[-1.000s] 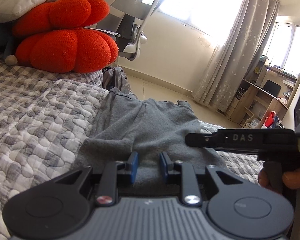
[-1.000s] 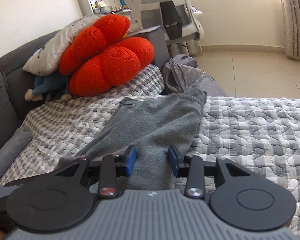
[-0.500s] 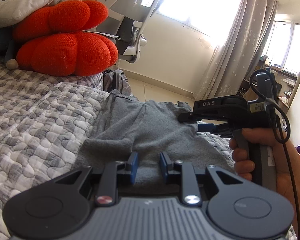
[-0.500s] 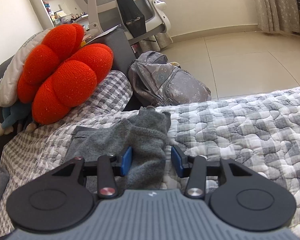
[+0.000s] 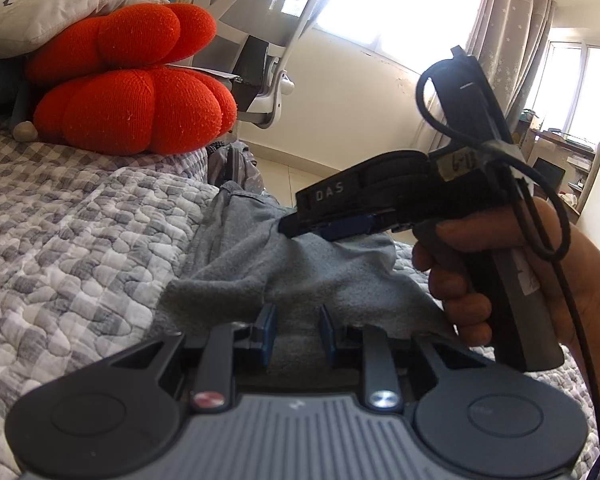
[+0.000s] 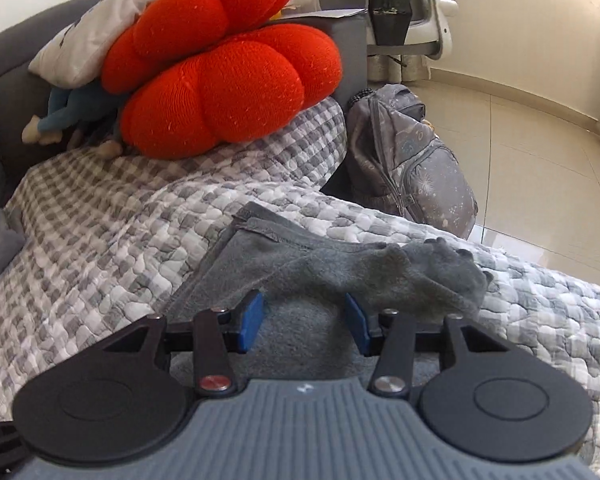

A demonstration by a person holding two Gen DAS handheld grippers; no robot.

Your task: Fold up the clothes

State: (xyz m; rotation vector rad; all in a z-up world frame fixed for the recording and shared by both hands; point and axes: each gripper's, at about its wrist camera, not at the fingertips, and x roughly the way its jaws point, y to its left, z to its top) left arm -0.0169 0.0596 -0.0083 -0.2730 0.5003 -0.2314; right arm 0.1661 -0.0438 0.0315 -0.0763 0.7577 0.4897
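**Spotter:** Where's the garment?

**Me:** The grey fleece garment (image 5: 320, 276) lies on my checked quilt (image 5: 80, 248), dead centre in the left wrist view, running from six o'clock up toward twelve. Its far end is bunched into a lump (image 6: 432, 272) at about two o'clock of the right wrist view.

**Spotter:** Left tongs?

**Me:** My left gripper (image 5: 296, 334) sits at six o'clock with its blue pads narrow, and grey fleece fills the gap; I read that as pinching the near hem.

**Spotter:** And the right?

**Me:** The right gripper (image 6: 304, 318) is spreading as I speak. Fleece lies between the pads, but they stand clear of it on both sides. From the left wrist view I see it at three o'clock, held in a hand (image 5: 456, 280), tips just over the cloth.

**Spotter:** Anything near?

**Me:** Orange cushion (image 6: 220, 60) at eleven o'clock, grey backpack (image 6: 404, 160) on the floor at one o'clock.
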